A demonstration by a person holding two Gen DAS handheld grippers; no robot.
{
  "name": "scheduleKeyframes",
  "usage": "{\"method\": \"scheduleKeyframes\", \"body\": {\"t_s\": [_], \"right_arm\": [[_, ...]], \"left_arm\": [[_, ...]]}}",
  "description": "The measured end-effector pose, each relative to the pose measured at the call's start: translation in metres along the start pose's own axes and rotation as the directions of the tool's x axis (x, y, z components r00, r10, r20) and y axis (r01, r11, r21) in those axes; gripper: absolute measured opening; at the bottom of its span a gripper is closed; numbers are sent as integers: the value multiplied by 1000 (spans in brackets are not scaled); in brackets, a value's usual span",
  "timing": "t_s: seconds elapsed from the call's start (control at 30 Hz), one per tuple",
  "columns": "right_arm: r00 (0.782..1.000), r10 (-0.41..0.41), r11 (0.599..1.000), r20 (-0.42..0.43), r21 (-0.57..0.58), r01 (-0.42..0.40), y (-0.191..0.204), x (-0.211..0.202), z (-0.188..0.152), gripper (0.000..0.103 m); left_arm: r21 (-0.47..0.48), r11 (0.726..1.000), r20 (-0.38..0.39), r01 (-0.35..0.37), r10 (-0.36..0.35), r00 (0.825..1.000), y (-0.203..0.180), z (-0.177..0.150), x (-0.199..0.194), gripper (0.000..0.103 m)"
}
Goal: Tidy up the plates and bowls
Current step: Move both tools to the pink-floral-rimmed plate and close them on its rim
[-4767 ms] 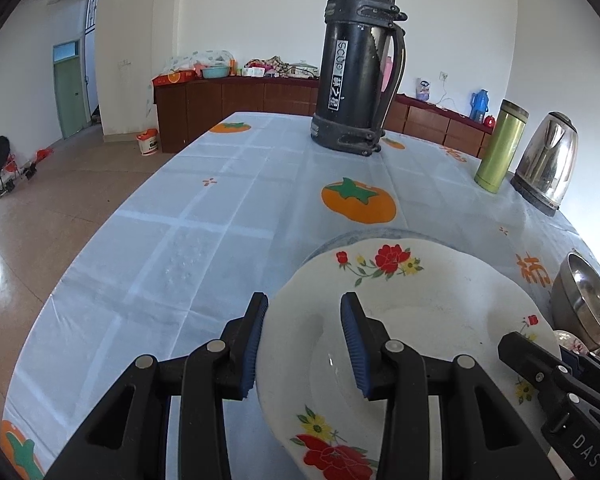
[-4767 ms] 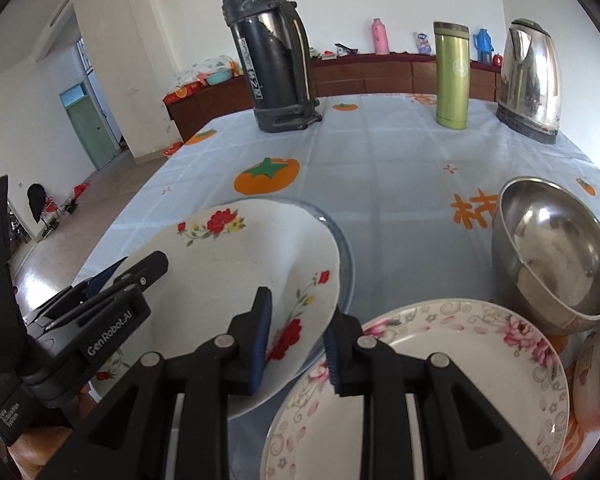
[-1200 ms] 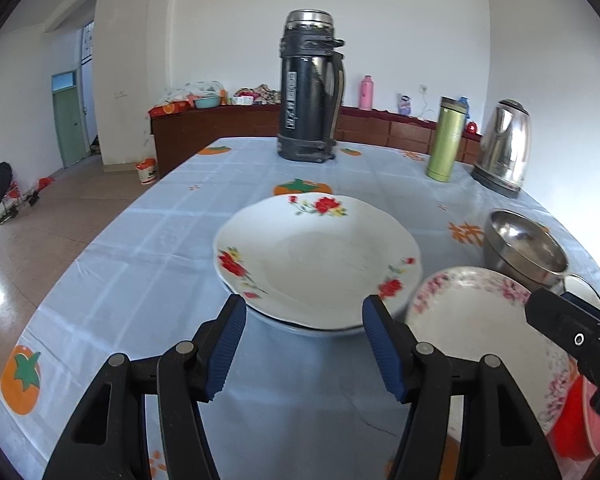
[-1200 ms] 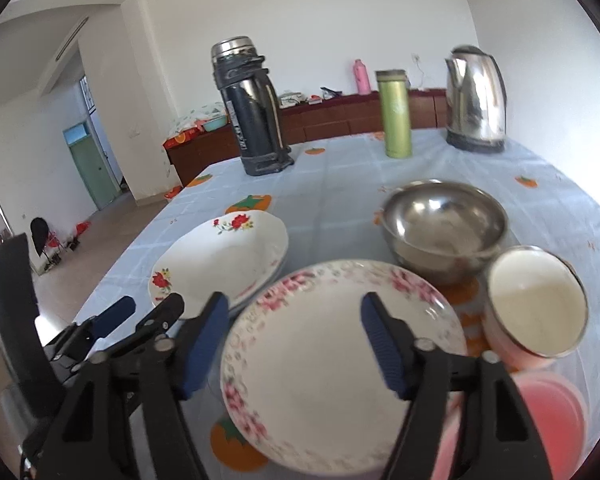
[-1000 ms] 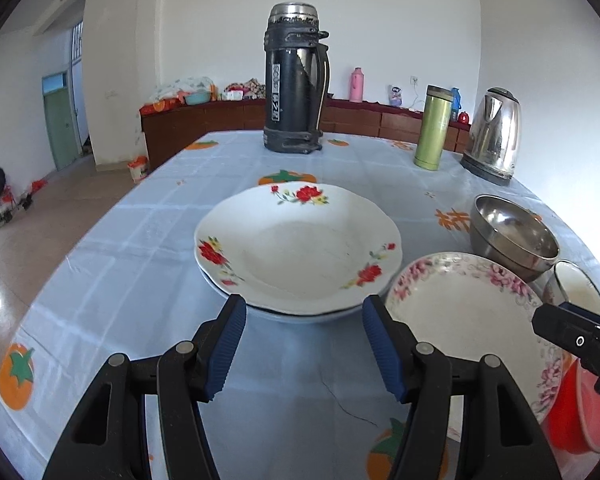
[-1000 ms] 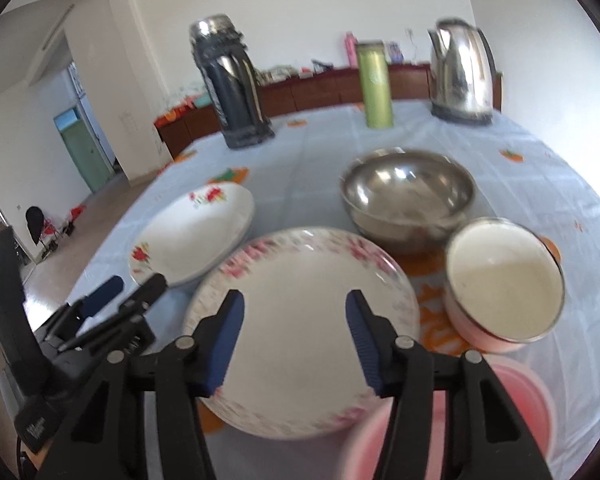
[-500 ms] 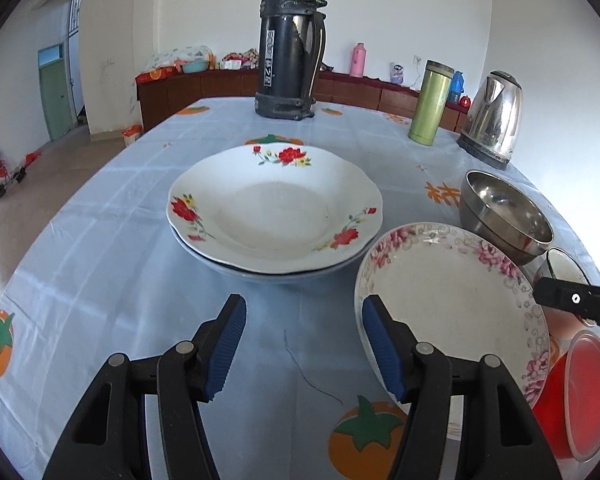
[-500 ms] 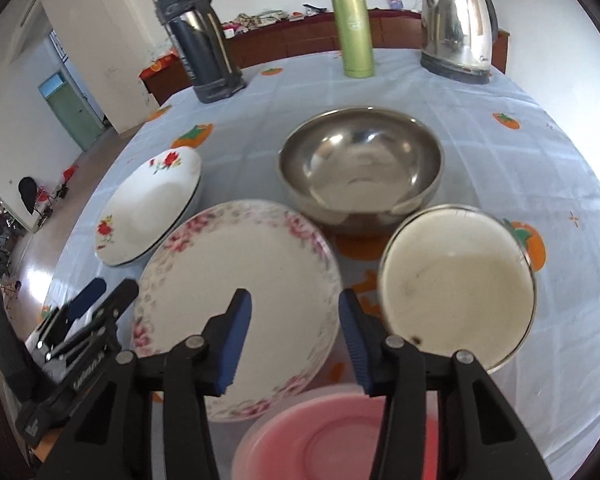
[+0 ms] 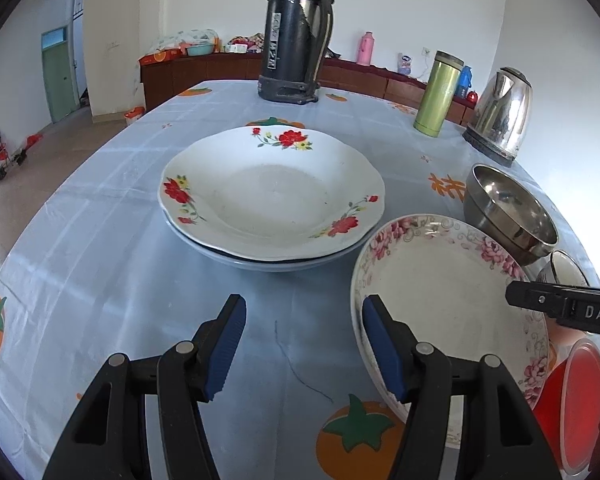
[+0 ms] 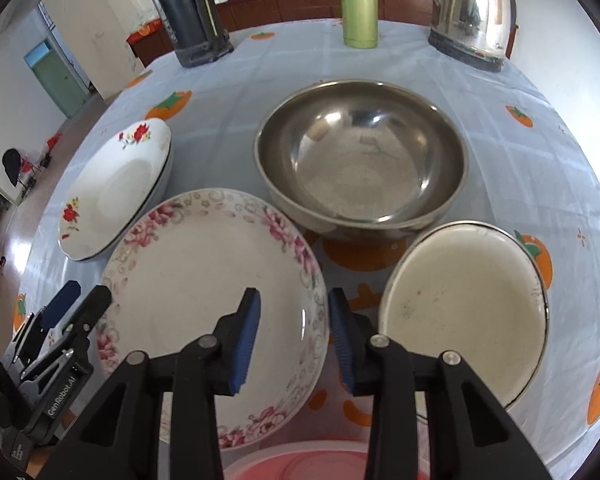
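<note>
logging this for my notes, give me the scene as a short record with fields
stacked: red-flower plate on a blue-rimmed dish
pink-flower plate: flat on the tablecloth
bowls: steel bowl, enamel bowl
right gripper: jaws closing astride pink-flower plate's right rim, pads not yet pressing
left gripper: open, empty

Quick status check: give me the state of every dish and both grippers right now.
red-flower plate: stacked on a blue-rimmed plate
pink-flower plate: flat on table, rim between right gripper's pads
steel bowl: upright, empty
enamel bowl: upright, empty
left gripper: open, holding nothing
right gripper: closing around the pink-flower plate's rim
</note>
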State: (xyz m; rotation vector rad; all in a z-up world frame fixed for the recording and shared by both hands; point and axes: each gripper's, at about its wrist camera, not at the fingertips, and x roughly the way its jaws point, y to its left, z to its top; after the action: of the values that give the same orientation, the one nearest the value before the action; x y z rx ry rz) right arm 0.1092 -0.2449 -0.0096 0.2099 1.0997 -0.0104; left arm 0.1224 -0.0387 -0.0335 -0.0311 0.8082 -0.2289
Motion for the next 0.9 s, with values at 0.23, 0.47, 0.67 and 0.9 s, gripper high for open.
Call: {"method": "scheduleKeyframes", "body": {"t_s": [0.23,0.47,0.67,0.9], "right_arm": [[999,-45,998,-2,-53,44,6,6,2,37],[998,-67,993,0,-99,67,9,9,3,34],[997,-74,990,6,-121,74,10,10,3,32],[996,-85,984,1,-158,84,12,11,3,30]], "left_arm": [[0,999,-42,38,-38,998,-8,-1,10,63],[-9,999,-64,39,-39,997,-10,-1,17,63],[7,999,-57,36,-36,998,-16,-1,19,63],[21,997,-59,78,-77,995,-23,-1,21,37]]}}
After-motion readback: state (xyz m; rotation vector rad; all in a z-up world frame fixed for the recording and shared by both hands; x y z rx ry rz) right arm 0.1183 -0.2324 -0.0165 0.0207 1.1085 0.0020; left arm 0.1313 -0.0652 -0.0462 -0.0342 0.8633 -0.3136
